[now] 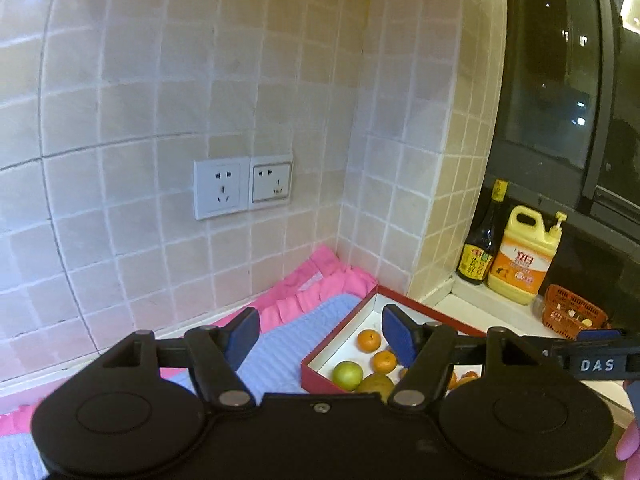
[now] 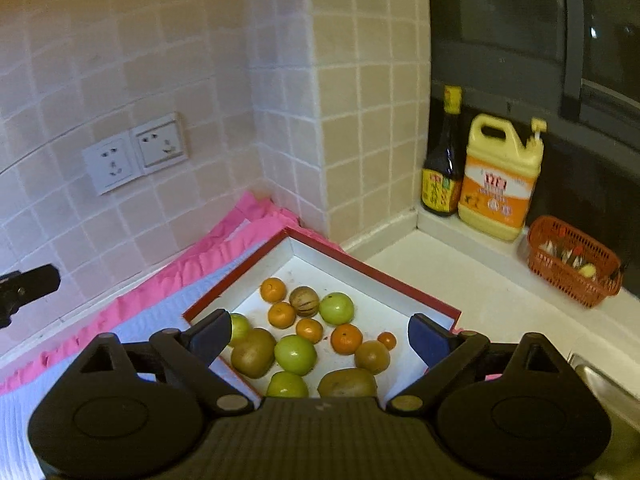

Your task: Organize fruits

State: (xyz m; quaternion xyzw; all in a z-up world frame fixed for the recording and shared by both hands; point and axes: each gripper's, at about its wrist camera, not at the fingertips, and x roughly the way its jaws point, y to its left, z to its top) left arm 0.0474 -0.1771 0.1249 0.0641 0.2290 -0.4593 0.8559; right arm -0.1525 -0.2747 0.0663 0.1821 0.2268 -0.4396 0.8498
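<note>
Lost most of the fruit [image 1: 369,340] in the left view behind the left gripper [image 1: 320,334]: made out only two oranges, a green one and part of a brown one at 5 o'clock. Could not name the brown kinds for certain in either view. Found the box [image 1: 320,376] cut off there by the gripper's body, and the right gripper [image 1: 596,364] shown only as a dark bar at 3 o'clock, jaws unreadable from that side. Glimpsed a fingertip [image 1: 630,444] at the 4 o'clock edge.

Got the fuller count from the right view: oranges, green and brown fruit lying loose inside the red-rimmed box [image 2: 400,283], low at centre, between the spread fingers of the right gripper [image 2: 322,336]. Read those jaws as very wide, gripping nothing. Read the left jaws as well apart too, empty. Caught just a black stub of the left gripper [image 2: 28,284] at 9 o'clock.

Noted the box on a pink-edged mat [image 2: 160,280], its far corner near the tiled corner at 12 o'clock. Saw bare counter at 3 o'clock, then a bottle [image 2: 442,168], jug [image 2: 500,184] and basket [image 2: 572,264] on the sill at 2 o'clock, and a sink rim [image 2: 600,380] at 4 o'clock.
</note>
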